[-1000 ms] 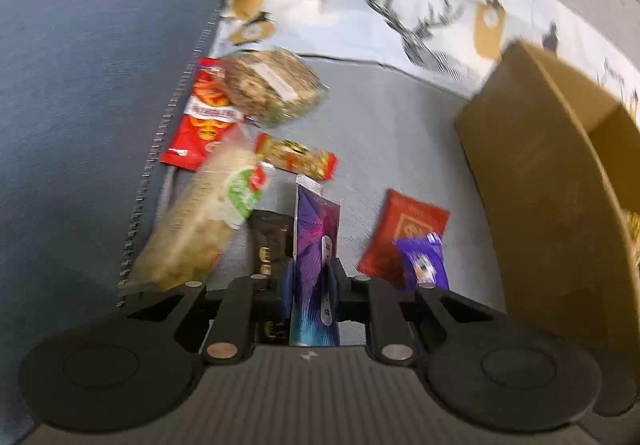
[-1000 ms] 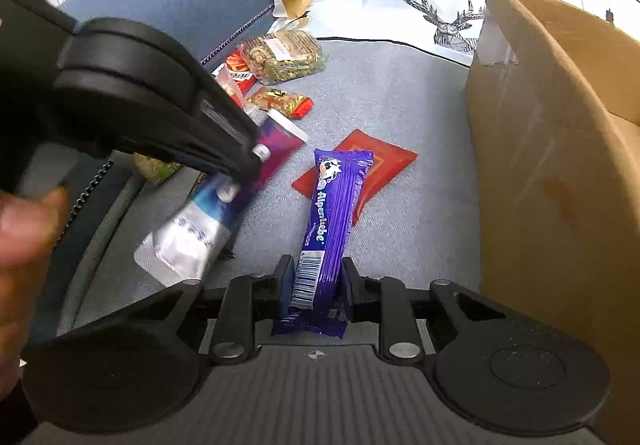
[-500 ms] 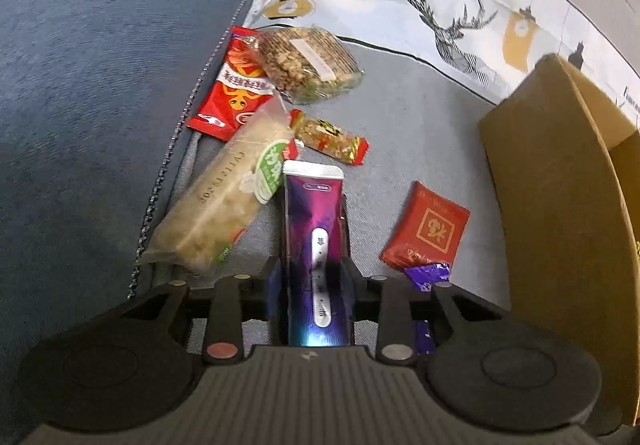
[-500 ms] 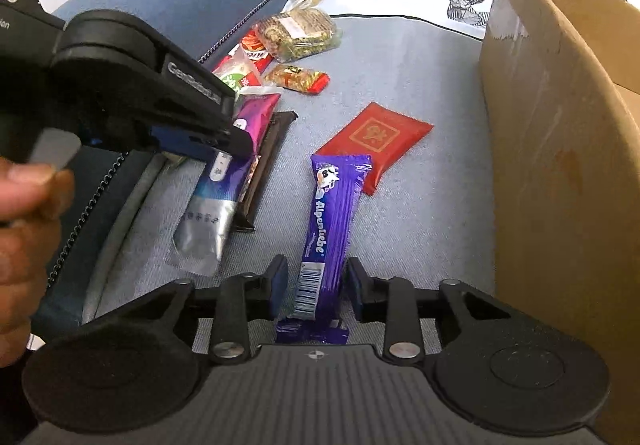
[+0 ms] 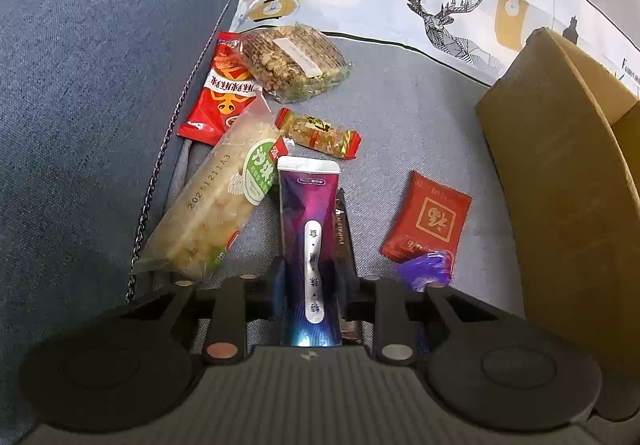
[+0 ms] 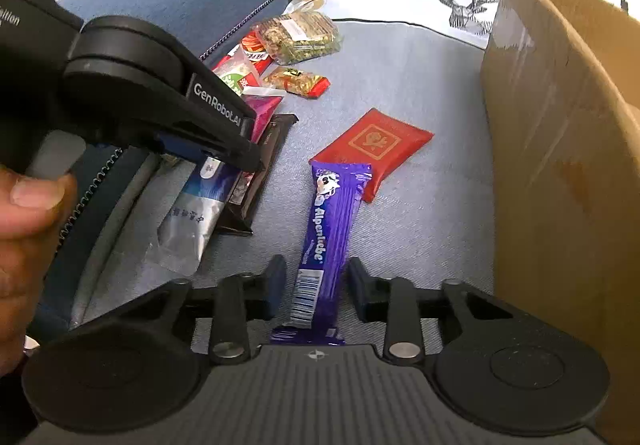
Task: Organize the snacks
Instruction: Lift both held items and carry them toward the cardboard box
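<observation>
Right wrist view: our right gripper (image 6: pixel 316 285) has just narrowed, its jaws apart around the untouched purple Alpenliebe bar (image 6: pixel 328 233) on the grey cushion (image 6: pixel 420 213). Our left gripper (image 5: pixel 310 285) clamps the purple pouch (image 5: pixel 310 229); farther right, the cardboard box (image 6: pixel 560 149) hides its inside.

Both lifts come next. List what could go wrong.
The right gripper has just been closing its jaws, yet gaps show beside the purple bar; lifting now may leave it. The left gripper, jaws just closing on the pouch, sits over a dark bar that might snag.
</observation>
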`<state>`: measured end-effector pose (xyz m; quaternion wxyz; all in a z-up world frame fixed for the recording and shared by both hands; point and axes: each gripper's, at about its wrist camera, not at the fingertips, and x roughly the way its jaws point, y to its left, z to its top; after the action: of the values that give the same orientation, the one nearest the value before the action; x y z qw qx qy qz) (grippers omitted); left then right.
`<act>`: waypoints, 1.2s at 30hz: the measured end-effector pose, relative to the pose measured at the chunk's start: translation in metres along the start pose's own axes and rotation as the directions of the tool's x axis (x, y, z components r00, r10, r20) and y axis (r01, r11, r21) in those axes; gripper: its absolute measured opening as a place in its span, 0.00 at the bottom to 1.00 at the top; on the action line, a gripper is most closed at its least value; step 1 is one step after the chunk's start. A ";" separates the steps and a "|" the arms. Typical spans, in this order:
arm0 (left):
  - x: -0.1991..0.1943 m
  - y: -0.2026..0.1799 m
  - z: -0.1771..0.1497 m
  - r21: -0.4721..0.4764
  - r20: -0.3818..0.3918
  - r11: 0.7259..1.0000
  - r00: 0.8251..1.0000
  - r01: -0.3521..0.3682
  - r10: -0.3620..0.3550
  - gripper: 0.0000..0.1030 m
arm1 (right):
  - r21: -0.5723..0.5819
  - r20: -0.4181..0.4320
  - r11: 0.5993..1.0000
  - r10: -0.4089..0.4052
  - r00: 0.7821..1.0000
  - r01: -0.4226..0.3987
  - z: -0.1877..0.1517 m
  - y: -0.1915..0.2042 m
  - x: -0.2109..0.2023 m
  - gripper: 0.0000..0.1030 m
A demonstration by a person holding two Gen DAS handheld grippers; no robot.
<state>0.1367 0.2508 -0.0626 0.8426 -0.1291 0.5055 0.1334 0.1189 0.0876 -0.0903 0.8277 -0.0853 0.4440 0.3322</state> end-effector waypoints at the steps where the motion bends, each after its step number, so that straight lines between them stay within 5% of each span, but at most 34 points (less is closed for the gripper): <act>1: -0.001 0.000 0.001 -0.001 0.007 1.000 1.000 0.004 -0.004 0.21 | -0.002 0.004 1.000 -0.002 1.000 0.002 0.000 0.000 -0.001 0.20; 11: -0.033 -0.007 0.003 -0.008 0.146 0.998 0.987 0.062 -0.061 0.15 | -0.032 0.177 0.999 0.003 0.984 0.003 0.006 0.002 -0.036 0.18; 22: -0.071 -0.009 0.005 -0.022 0.255 0.997 0.964 0.080 -0.071 0.15 | -0.126 0.370 0.992 0.027 0.929 0.021 0.011 0.003 -0.090 0.18; 36: -0.087 -0.035 0.004 0.013 0.327 0.997 0.942 0.074 -0.074 0.16 | -0.125 0.457 0.991 0.025 0.889 0.037 0.009 -0.027 -0.125 0.18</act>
<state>0.1127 0.2118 0.0195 0.9193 -0.1238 0.3534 0.1213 0.0941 0.0119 0.0100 0.9026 -0.0600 0.2137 0.3688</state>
